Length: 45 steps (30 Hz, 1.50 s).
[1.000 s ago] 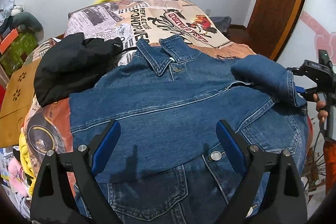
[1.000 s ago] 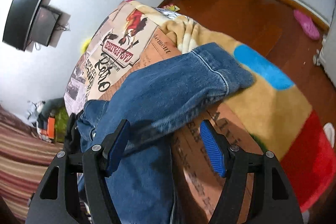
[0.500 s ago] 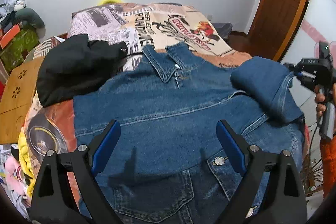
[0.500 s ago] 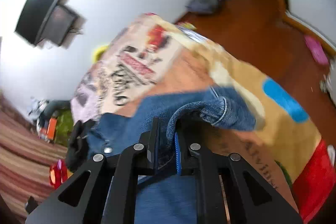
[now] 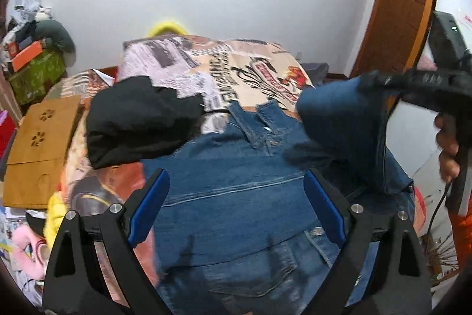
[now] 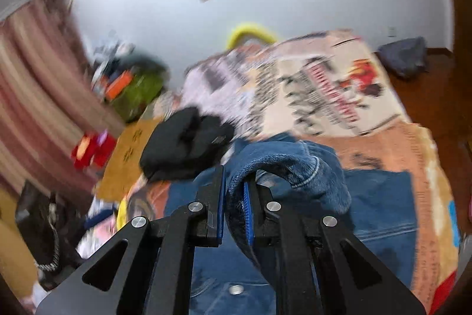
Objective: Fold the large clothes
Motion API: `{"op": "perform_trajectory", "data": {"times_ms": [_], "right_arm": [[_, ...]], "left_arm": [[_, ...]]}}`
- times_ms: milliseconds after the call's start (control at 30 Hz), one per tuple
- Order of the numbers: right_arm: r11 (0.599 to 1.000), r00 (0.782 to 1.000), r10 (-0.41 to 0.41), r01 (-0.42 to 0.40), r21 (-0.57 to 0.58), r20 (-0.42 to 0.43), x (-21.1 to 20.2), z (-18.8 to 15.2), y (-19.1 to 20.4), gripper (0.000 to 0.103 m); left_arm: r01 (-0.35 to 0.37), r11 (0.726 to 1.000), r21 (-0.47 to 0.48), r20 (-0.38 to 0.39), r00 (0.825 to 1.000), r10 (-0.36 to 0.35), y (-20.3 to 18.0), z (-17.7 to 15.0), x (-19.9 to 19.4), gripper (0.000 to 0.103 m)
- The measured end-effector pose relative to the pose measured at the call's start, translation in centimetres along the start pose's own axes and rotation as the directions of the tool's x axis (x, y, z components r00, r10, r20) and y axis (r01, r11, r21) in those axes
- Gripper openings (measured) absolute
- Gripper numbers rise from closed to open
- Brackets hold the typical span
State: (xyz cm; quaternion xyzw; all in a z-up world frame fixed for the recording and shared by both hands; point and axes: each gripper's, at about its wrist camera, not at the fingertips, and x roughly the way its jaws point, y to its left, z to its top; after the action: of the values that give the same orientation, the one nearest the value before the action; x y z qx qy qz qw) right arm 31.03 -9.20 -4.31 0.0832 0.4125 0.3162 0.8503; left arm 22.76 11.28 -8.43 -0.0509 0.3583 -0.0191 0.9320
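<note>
My right tongs [image 6: 234, 197] are pinched nearly closed on the cuff end of the blue denim jacket's sleeve [image 6: 295, 167], which I have raised off the bed so it arches over the blue pads; the left-wrist view shows that same sleeve [image 5: 339, 120] hanging in the air beside the collar. My left tongs [image 5: 236, 207] are spread wide with nothing between the pads, hovering over the middle of the blue denim jacket [image 5: 236, 182], which lies flat, front up, collar toward the head of the bed with the printed newspaper-pattern blanket [image 5: 236, 70], its right side running close to the bed's right edge. A crumpled black garment [image 5: 141, 120] sits at the jacket's left shoulder, touching it. I judge I am about to carry the sleeve across the chest. The risks: denim is stiff and heavy, and my hold is only on a thin fold of cuff, so it could slip out mid-swing; with my left tongs not pressing the body down, the pull could drag the whole jacket sideways or bunch the shoulder; and a long swing could land the cuff on the black garment.
</note>
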Motion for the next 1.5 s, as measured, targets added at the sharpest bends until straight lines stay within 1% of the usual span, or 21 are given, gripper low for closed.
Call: {"op": "perform_trajectory", "data": {"times_ms": [133,167,233,300,367,467,500,567,633,733,800,867,933,1033,1167,1233,1300,1367,1400,1467,1500], "right_arm": [[0.998,0.990,0.014,-0.023,-0.062,-0.140,5.2,-1.8,2.8,0.010],[0.996,0.980,0.012,-0.028,-0.081,-0.197,7.2,-2.9,3.5,0.010],[0.995,0.961,0.009,-0.036,-0.094,-0.275,8.9,-4.3,4.2,0.010],[0.993,0.927,-0.005,-0.040,-0.113,-0.374,11.4,-6.4,4.5,0.011],[0.989,0.906,-0.030,-0.036,-0.146,-0.423,12.4,-7.8,4.7,0.011],[0.980,0.888,-0.061,-0.035,-0.198,-0.457,12.2,-8.5,5.1,0.012],[0.978,0.885,-0.071,-0.029,-0.207,-0.460,11.8,-8.4,5.1,0.013],[0.979,0.893,-0.080,-0.014,-0.204,-0.443,10.7,-7.9,5.0,0.013],[0.983,0.914,-0.068,-0.007,-0.185,-0.399,9.0,-6.8,4.4,0.014],[0.988,0.938,-0.050,-0.004,-0.156,-0.342,6.6,-5.8,3.8,0.023],[0.987,0.960,-0.077,0.034,-0.159,-0.271,4.4,-4.9,2.9,0.030],[0.977,0.971,-0.127,0.088,-0.192,-0.202,2.5,-4.3,2.4,0.032],[0.966,0.973,-0.172,0.137,-0.218,-0.155,1.0,-3.9,1.8,0.032],[0.947,0.966,-0.243,0.216,-0.237,-0.092,-1.9,-3.0,0.0,0.034],[0.921,0.937,-0.348,0.337,-0.197,-0.027,-5.2,-3.0,-3.6,0.049],[0.911,0.922,-0.386,0.378,-0.168,-0.018,-6.1,-3.4,-5.2,0.051],[0.903,0.908,-0.417,0.409,-0.132,-0.046,-6.3,-4.4,-7.3,0.051],[0.895,0.894,-0.441,0.433,-0.105,-0.082,-5.8,-5.6,-9.0,0.051],[0.892,0.887,-0.451,0.442,-0.096,-0.098,-5.4,-6.2,-9.6,0.051],[0.891,0.881,-0.454,0.448,-0.076,-0.131,-4.8,-7.3,-10.8,0.051],[0.892,0.881,-0.451,0.446,-0.065,-0.145,-4.6,-7.8,-11.3,0.051]], "left_arm": [[-0.040,0.999,-0.025,0.011,0.999,0.040,2.1,-0.5,-1.3,0.092],[-0.057,0.997,-0.044,-0.002,0.998,0.057,3.0,-0.9,-1.3,0.092],[-0.058,0.996,-0.073,-0.033,0.998,0.056,4.3,-1.6,-1.1,0.092],[-0.048,0.993,-0.105,-0.065,0.997,0.041,5.4,-2.5,-0.8,0.092],[-0.044,0.991,-0.125,-0.096,0.995,0.032,6.0,-3.4,-0.4,0.092],[-0.050,0.991,-0.126,-0.143,0.989,0.032,6.2,-4.6,0.7,0.092],[-0.050,0.991,-0.125,-0.160,0.987,0.029,6.1,-4.8,1.2,0.092],[-0.042,0.992,-0.121,-0.180,0.983,0.020,5.7,-4.8,2.0,0.092],[-0.027,0.994,-0.106,-0.193,0.981,0.006,4.8,-4.6,2.6,0.092],[0.000,0.996,-0.090,-0.203,0.979,-0.019,3.5,-4.2,3.3,0.092],[0.019,0.997,-0.073,-0.215,0.976,-0.034,2.2,-3.8,4.1,0.092],[0.034,0.998,-0.048,-0.233,0.972,-0.044,0.9,-3.5,4.9,0.092],[0.045,0.999,-0.018,-0.248,0.968,-0.049,-0.3,-3.1,5.8,0.092],[0.065,0.998,0.015,-0.274,0.960,-0.058,-2.1,-2.7,7.2,0.092],[0.078,0.997,0.010,-0.309,0.948,-0.072,-3.7,-2.3,9.4,0.092],[0.091,0.996,0.002,-0.323,0.943,-0.086,-4.3,-2.3,10.4,0.092],[0.078,0.997,0.003,-0.350,0.934,-0.072,-4.8,-2.4,11.8,0.083],[0.064,0.998,0.020,-0.375,0.926,-0.052,-5.1,-2.8,13.2,0.069],[0.057,0.998,0.027,-0.382,0.923,-0.042,-5.1,-3.1,13.6,0.066],[0.032,0.999,0.028,-0.397,0.918,-0.019,-4.4,-3.6,14.3,0.055],[0.031,0.999,0.015,-0.396,0.918,-0.022,-3.9,-3.6,14.3,0.054]]}}
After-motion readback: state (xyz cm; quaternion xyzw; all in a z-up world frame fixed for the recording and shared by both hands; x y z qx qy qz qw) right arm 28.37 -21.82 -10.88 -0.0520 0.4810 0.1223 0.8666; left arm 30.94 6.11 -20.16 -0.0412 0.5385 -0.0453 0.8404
